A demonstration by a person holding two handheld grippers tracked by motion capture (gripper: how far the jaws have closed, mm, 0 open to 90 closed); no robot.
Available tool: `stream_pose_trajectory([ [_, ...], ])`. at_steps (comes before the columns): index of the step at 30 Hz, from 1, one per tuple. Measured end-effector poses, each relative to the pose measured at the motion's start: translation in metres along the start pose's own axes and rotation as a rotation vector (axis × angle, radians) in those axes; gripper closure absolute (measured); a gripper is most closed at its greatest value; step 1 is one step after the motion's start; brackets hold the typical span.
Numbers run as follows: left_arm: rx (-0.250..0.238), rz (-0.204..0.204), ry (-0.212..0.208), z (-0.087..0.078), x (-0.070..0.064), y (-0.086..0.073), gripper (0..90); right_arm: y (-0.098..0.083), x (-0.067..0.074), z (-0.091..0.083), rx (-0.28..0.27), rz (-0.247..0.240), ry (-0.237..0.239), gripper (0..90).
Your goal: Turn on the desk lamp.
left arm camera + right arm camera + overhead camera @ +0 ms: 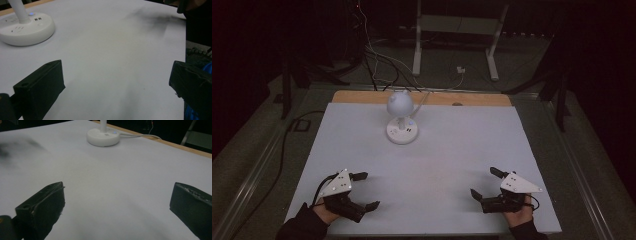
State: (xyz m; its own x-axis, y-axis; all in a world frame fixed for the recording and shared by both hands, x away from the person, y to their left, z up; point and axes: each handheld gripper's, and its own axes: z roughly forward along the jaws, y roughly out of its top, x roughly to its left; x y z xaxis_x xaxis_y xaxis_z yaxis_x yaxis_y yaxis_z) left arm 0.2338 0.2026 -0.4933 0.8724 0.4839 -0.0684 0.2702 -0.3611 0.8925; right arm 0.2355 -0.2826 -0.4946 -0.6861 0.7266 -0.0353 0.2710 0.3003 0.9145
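While we hold both tools low at the near edge of the table (362, 130), nothing is between their jaws: the left gripper (360, 191) sits near the left corner and the right gripper (486, 182) near the right corner, each with its jaws spread wide and empty. In the left gripper view the two black jaws stand far apart over bare white surface, and the right gripper view gives the same picture, so we judge this a resting or ready pose, with the hands parked symmetrically and well apart to leave the middle of the table free. Both tools are angled inward, toward the centre and the far side, which suits a reach to the one object on the table. That object is a white desk lamp (401, 120), standing upright toward the far edge, roughly midway between our two hands and well apart from both. Its round base (26, 28) carries a small lit blue button (114, 132), and its cord (140, 135) trails off behind over the wooden strip (472, 99) at the back edge.
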Motion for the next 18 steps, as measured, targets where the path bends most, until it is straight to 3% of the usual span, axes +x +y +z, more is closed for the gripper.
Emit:
stream_pose_trajectory([
  [18, -0.034, 0.014, -0.045, 0.009, 0.0, 0.027, 0.3, 0.001, 0.001, -0.002, -0.011, -0.004, -0.012, 0.0],
])
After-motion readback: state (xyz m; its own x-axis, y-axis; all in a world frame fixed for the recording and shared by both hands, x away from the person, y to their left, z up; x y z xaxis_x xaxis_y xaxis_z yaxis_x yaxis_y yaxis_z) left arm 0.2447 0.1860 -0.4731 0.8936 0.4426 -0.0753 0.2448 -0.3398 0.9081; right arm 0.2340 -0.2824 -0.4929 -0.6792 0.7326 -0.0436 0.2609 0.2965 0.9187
